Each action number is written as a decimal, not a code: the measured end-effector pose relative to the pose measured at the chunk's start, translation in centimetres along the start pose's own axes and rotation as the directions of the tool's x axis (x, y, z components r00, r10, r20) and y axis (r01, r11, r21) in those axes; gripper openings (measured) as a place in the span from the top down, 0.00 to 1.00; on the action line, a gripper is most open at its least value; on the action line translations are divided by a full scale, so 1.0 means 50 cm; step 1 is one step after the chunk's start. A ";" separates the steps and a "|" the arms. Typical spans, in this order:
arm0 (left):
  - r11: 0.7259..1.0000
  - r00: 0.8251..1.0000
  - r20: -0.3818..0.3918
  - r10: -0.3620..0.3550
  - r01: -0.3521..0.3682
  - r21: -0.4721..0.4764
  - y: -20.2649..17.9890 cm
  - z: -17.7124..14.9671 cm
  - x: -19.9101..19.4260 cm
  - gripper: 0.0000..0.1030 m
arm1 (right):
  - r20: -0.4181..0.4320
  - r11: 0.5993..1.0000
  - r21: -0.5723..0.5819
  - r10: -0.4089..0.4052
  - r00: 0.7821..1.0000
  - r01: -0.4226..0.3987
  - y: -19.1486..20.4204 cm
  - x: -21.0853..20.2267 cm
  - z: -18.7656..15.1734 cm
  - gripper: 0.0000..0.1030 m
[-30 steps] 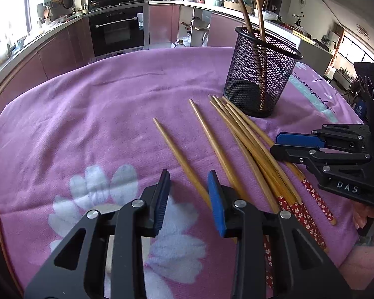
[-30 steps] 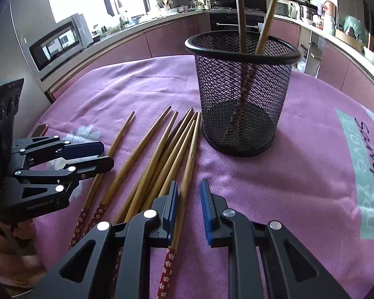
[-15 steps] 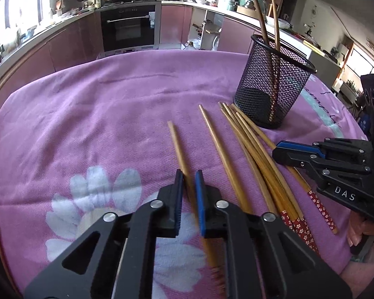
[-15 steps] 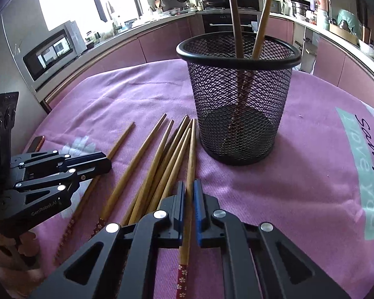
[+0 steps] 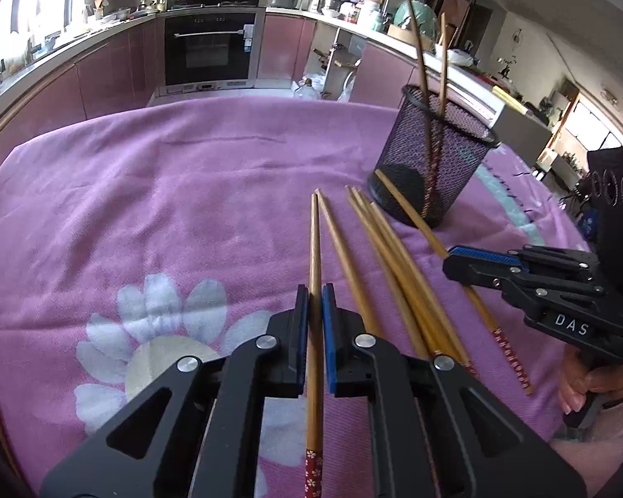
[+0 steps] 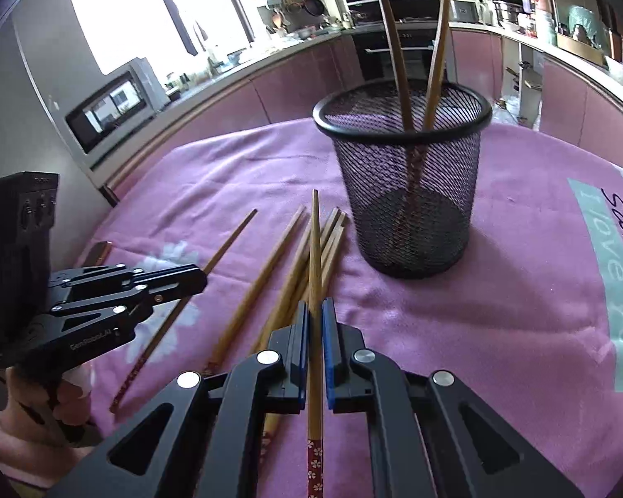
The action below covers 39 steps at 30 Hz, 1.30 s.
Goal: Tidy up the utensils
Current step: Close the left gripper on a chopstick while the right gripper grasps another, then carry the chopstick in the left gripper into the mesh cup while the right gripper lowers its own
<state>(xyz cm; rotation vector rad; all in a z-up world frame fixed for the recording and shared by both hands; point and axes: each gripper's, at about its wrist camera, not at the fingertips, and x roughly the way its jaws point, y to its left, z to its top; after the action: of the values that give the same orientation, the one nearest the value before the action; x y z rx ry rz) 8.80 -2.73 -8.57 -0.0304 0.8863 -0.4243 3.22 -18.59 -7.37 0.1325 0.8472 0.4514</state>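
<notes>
Each hand holds a black two-finger gripper with blue pads, and both have just clamped down, each on one long bamboo chopstick with a red flower-patterned handle end. A second ago both stood open above the loose chopsticks; now the left gripper (image 5: 315, 311) is closed tight on its chopstick (image 5: 315, 249), whose plain tip points straight ahead and whose red end trails back beneath the fingers. The right gripper (image 6: 315, 323) is likewise closed on its own chopstick (image 6: 315, 249), held the same way, the tip reaching forward over the pile. The remaining bamboo chopsticks (image 5: 394, 257) lie fanned on the pink flowered cloth covering the tabletop (image 5: 145, 207), just to the right of the left gripper and just to the left of the right one. The black wire-mesh cup (image 6: 407, 191) stands ahead and to the right of both grippers, apart from them, with two chopsticks already leaning upright inside. With both grips made, the likely next step is lifting each chopstick clear, tipping it upright and dropping it into the cup; several more chopsticks remain to be collected.
</notes>
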 end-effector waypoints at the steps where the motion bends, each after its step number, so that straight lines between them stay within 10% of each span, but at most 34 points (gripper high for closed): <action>1: 1.000 1.000 0.005 -0.013 0.013 -0.003 -0.001 0.003 -0.005 0.93 | 0.008 1.000 -0.005 0.008 1.000 -0.008 0.002 -0.005 0.000 0.95; 26: 0.977 0.965 0.151 -0.213 0.211 0.026 -0.025 0.053 -0.158 0.93 | 0.216 0.996 -0.019 0.092 0.972 -0.089 0.006 -0.143 0.041 0.95; 39: 0.957 0.920 0.267 -0.286 0.290 0.025 -0.026 0.097 -0.227 0.93 | 0.298 0.997 -0.050 0.079 0.951 -0.067 0.001 -0.193 0.073 0.95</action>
<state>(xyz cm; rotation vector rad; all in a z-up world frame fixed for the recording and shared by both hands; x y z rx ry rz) 5.70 -0.44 3.23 -0.2305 0.6170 -0.6729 0.38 -22.52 1.74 0.1911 0.5358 0.5026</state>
